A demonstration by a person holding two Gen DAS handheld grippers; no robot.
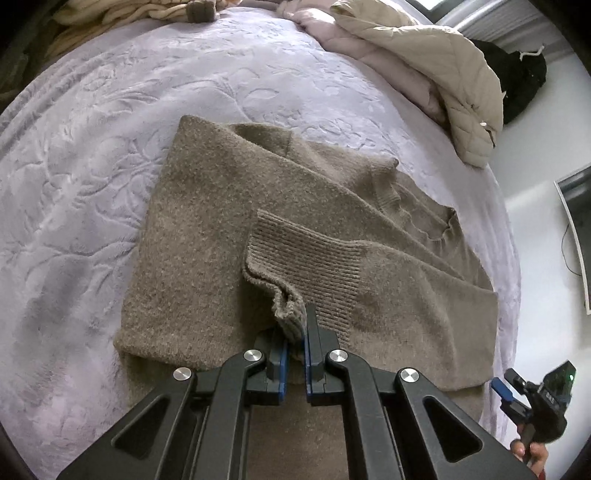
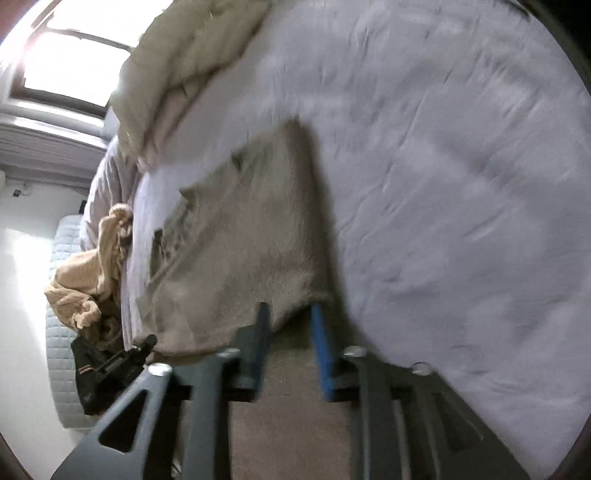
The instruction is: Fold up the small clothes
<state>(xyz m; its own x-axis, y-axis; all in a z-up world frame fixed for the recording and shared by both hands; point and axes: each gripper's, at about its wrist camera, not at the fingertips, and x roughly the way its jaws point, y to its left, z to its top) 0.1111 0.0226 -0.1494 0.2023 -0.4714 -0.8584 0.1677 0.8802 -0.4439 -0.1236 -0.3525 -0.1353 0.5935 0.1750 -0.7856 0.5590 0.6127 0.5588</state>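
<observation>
A taupe knit sweater (image 1: 207, 236) lies partly folded on the lavender bedspread (image 1: 74, 184). My left gripper (image 1: 295, 332) is shut on the ribbed cuff (image 1: 295, 258) of a sleeve, held over the sweater's body. The right gripper also shows at the lower right of the left wrist view (image 1: 517, 391). In the blurred right wrist view the sweater (image 2: 251, 236) lies ahead. My right gripper (image 2: 290, 314) is open, its fingers either side of the sweater's near edge, nothing gripped.
A beige quilted jacket (image 1: 443, 74) and a pink garment (image 1: 354, 44) lie at the bed's far right, with a black item (image 1: 524, 77) beyond. Cream clothes (image 1: 129, 11) lie at the far left. A tan garment (image 2: 92, 280) hangs at the bed's edge.
</observation>
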